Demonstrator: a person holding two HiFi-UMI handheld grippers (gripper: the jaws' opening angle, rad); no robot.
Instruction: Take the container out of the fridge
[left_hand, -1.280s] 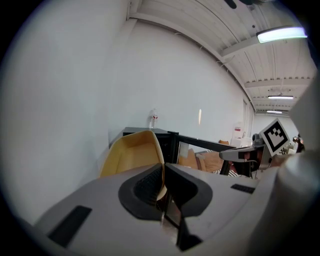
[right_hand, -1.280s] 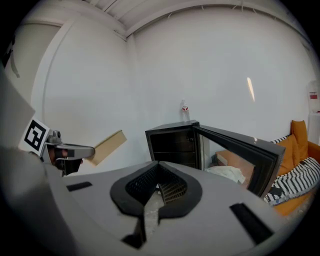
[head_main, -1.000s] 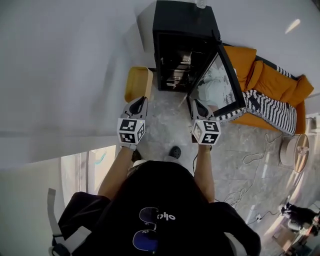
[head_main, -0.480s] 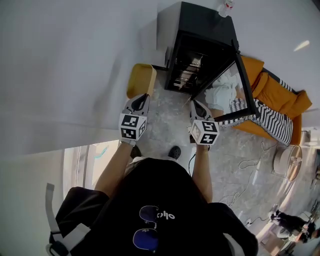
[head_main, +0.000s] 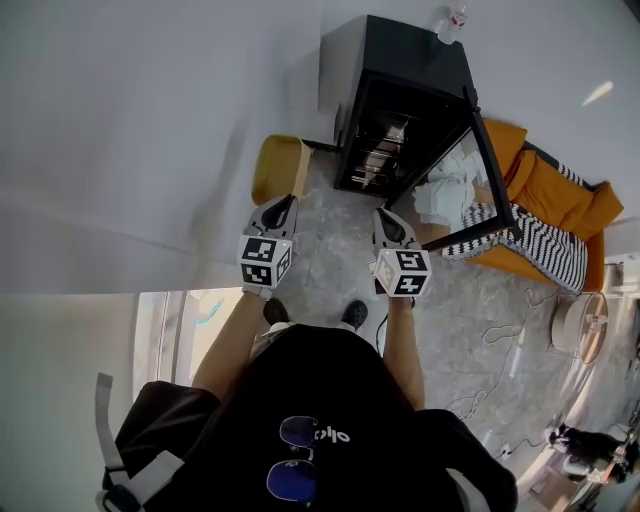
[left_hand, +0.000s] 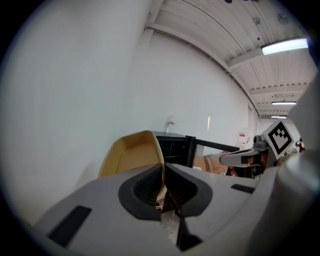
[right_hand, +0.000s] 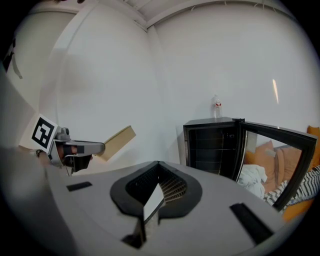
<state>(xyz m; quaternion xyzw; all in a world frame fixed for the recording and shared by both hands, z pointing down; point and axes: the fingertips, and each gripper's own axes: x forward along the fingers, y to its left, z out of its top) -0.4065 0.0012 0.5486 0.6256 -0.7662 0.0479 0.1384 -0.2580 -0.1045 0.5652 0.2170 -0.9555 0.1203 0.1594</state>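
Observation:
A black mini fridge (head_main: 400, 110) stands on the floor ahead, and its glass door (head_main: 470, 180) is swung open to the right. Wire shelves show inside it; I cannot make out a container in there. My left gripper (head_main: 283, 208) and right gripper (head_main: 384, 222) hover side by side short of the fridge, both shut with nothing in them. In the right gripper view the fridge (right_hand: 212, 145) and its door (right_hand: 275, 155) lie ahead to the right of the shut right gripper (right_hand: 159, 170). In the left gripper view the left gripper (left_hand: 163, 172) points at the fridge (left_hand: 175, 147).
A yellow chair (head_main: 278, 168) stands just left of the fridge, against the white wall. A small bottle (head_main: 452, 20) sits on top of the fridge. An orange sofa with a striped cloth (head_main: 540, 215) is behind the open door. Cables lie on the floor (head_main: 500, 330) at the right.
The head view has shifted, so the fridge now sits further right and lower. The right gripper has drifted slightly left. Both grippers stay shut.

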